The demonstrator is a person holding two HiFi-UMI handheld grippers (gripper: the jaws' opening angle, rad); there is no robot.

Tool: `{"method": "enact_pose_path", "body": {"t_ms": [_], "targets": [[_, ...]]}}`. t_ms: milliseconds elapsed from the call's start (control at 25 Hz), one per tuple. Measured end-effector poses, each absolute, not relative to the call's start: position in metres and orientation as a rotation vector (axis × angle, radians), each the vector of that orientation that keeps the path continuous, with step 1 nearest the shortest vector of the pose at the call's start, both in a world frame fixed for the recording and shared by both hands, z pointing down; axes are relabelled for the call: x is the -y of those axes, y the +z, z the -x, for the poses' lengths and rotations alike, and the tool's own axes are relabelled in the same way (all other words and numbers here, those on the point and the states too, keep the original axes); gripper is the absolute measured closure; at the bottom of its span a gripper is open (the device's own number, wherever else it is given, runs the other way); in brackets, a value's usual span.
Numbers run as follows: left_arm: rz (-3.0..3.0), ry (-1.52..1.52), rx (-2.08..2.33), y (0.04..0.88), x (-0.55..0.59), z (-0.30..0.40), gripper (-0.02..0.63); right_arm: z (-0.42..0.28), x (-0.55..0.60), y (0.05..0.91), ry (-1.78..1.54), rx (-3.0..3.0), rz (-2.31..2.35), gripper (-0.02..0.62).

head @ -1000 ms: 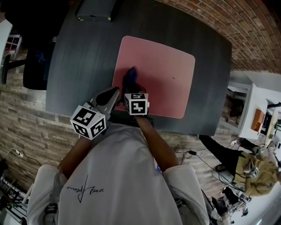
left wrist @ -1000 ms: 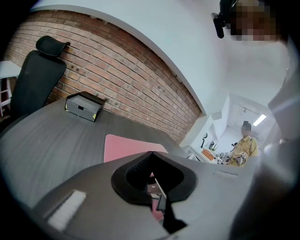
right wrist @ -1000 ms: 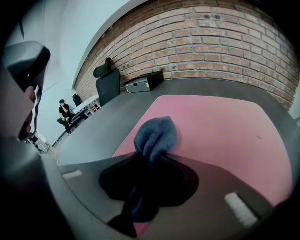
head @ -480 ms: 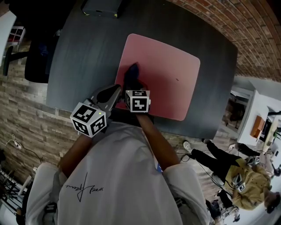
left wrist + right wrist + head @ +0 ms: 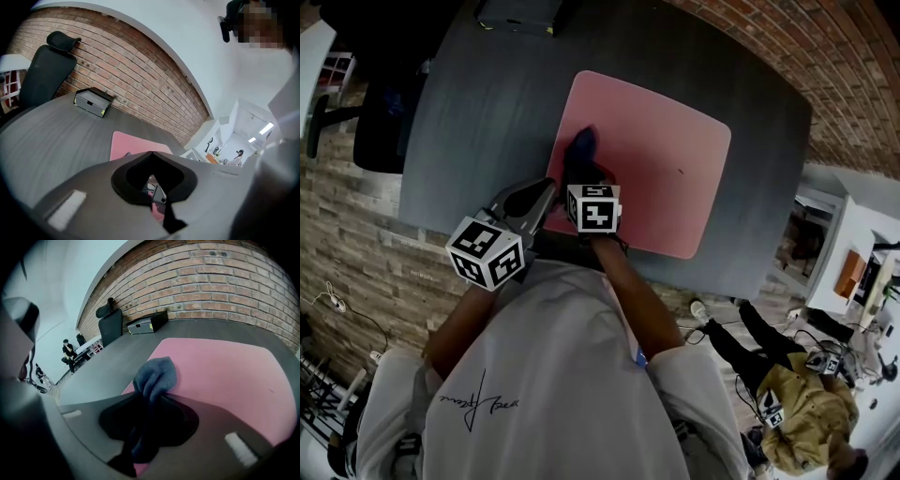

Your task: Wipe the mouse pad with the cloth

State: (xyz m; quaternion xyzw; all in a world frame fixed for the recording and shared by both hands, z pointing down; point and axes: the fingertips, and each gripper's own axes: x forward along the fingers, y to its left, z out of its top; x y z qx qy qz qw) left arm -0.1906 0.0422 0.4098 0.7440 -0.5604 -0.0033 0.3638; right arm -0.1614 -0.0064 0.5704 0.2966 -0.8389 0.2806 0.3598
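A pink mouse pad (image 5: 666, 159) lies on the dark grey table (image 5: 478, 122). My right gripper (image 5: 584, 172) is shut on a dark blue cloth (image 5: 581, 148) and presses it onto the pad's left part, near the left edge. In the right gripper view the cloth (image 5: 157, 376) bunches out between the jaws onto the pad (image 5: 225, 371). My left gripper (image 5: 546, 194) hovers at the pad's near left corner, shut with nothing in it. The left gripper view shows its tips meeting over the pad (image 5: 129, 143).
A black box (image 5: 520, 14) sits at the table's far edge. A black office chair (image 5: 380, 122) stands to the table's left. A brick wall runs behind the table. A person (image 5: 797, 412) is on the floor at the lower right.
The right gripper and cloth have edged slightly toward the pad's left edge. The left gripper has barely moved. The person at the lower right has moved nearer the frame's bottom.
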Motion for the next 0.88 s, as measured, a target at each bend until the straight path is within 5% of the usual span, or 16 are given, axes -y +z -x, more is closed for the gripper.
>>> {"method": "enact_pose_path", "body": {"t_ms": [880], "targets": [[-1.814, 0.014, 1.485, 0.43, -0.045, 0.197, 0.586, 0.17, 0.043, 0.576, 0.713, 2.184, -0.714, 0.495]]}}
